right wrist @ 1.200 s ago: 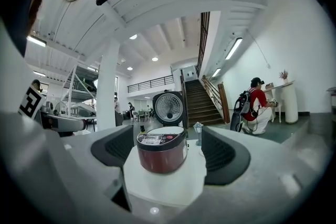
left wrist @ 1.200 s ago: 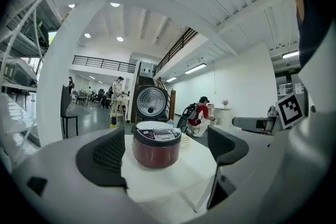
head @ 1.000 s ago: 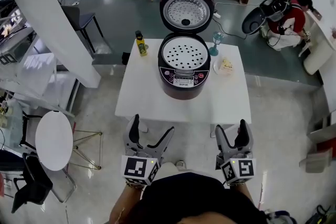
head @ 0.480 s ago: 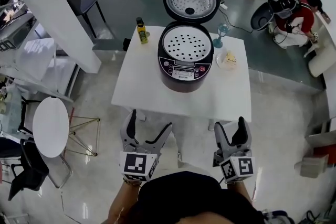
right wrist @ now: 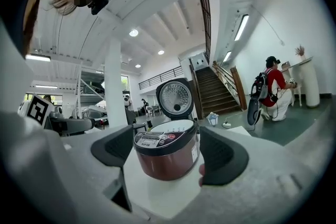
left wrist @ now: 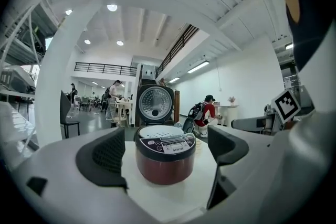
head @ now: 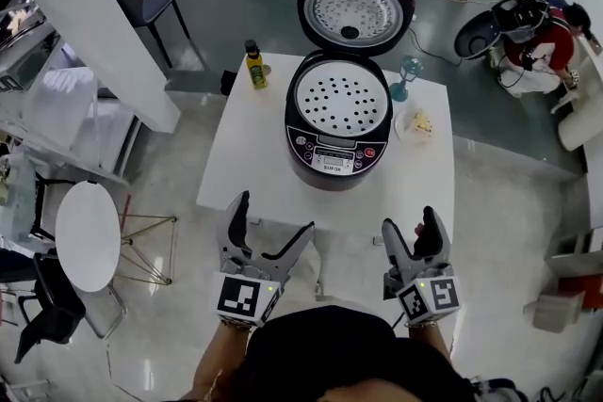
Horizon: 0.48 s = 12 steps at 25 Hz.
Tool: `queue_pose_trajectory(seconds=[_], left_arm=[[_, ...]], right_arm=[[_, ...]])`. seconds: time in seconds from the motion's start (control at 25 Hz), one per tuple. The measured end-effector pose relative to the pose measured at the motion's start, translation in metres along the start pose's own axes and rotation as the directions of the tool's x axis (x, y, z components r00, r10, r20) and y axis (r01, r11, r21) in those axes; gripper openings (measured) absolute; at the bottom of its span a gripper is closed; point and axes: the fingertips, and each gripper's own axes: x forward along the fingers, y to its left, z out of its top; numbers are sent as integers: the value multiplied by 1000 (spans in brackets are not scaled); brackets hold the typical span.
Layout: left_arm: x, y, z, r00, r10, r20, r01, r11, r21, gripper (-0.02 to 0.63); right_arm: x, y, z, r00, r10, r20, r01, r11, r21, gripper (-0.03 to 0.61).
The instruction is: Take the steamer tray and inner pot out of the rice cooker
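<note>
A maroon rice cooker [head: 337, 141] stands on a white table [head: 254, 155] with its lid [head: 355, 9] raised. A white perforated steamer tray [head: 340, 99] lies in its mouth; the inner pot is hidden beneath it. My left gripper [head: 270, 226] hangs open before the table's near edge, left of the cooker. My right gripper [head: 407, 231] is open too, near the front right. Both hold nothing. The cooker [left wrist: 165, 153] shows between the left jaws, and the cooker [right wrist: 167, 156] between the right jaws, well ahead of both.
On the table stand a yellow bottle [head: 253, 66] at the back left, a glass goblet [head: 407, 78] and a small plate of food [head: 415, 124] to the right of the cooker. A round white side table [head: 87, 234] and chairs stand left. A person [head: 545, 42] crouches far right.
The table and cooker have drawn closer and lower in the head view as I step forward. Both grippers stay open and have come nearer the table's front edge.
</note>
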Motion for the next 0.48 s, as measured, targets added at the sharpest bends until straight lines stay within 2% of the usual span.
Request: queue_pose_trajectory(seconds=[0.24,0.48], left_arm=[[53,24,17,1000,-25,10,26,999,-21,469],[97,38,14,997,-63,-48,64,997,30,469]], right_arm=[[50,-8,12,1000,20,-9,-20,1000,5,390],[86,-29,21,999,-36,-35,36,999,-12,390]])
